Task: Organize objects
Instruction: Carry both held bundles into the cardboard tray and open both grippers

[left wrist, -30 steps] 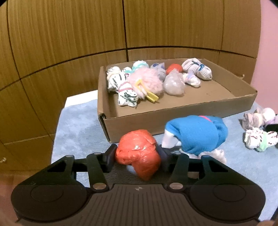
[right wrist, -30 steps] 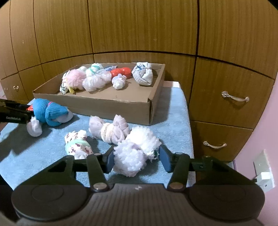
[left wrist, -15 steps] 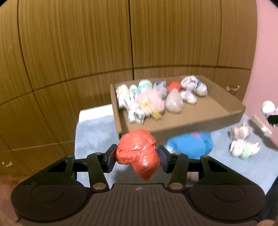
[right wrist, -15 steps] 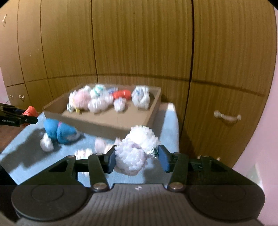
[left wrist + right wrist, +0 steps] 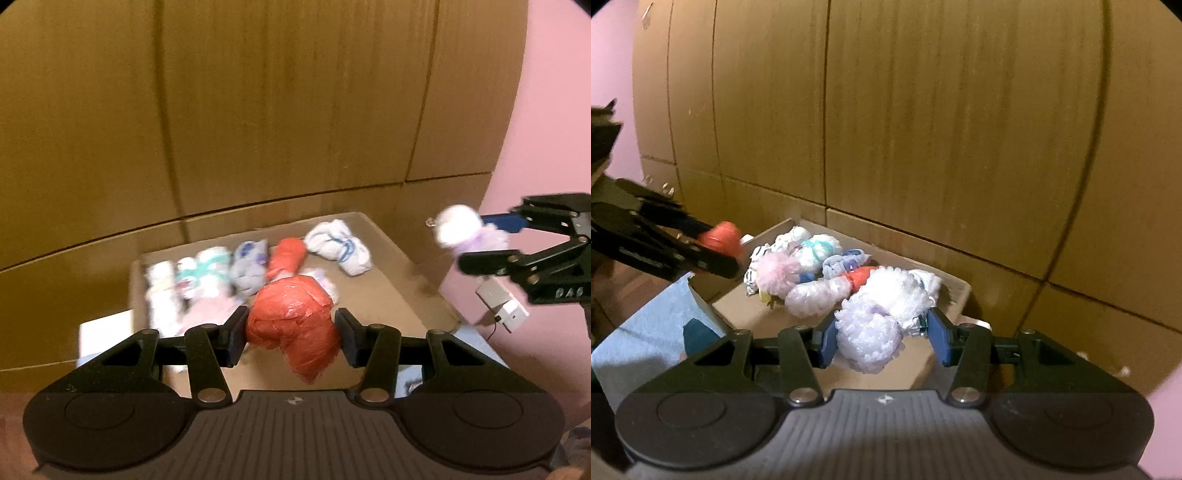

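between the fingers of the left gripper [image 5: 291,334] sits a crumpled red bundle [image 5: 293,325], pinched from both sides and held in the air over the near part of the cardboard box [image 5: 406,295]. at the right edge of that view, the right gripper [image 5: 469,242] is closed around a fluffy white and lilac bundle [image 5: 461,227], level with the box's right side and above it. from the right wrist view the same fluffy bundle [image 5: 882,317] fills the gap between the blue pads [image 5: 940,339], hanging over the near right corner of the box [image 5: 956,291]. along the far side of the box lie more rolled bundles: a pink fluffy one [image 5: 777,273], a pale one with teal stripes [image 5: 816,249], a red one [image 5: 860,277] and a white one with blue stripes [image 5: 340,251]. a blue cloth [image 5: 653,332] covers the surface to the left of the box. wooden panels [image 5: 923,129] stand behind it. both views are blurred.
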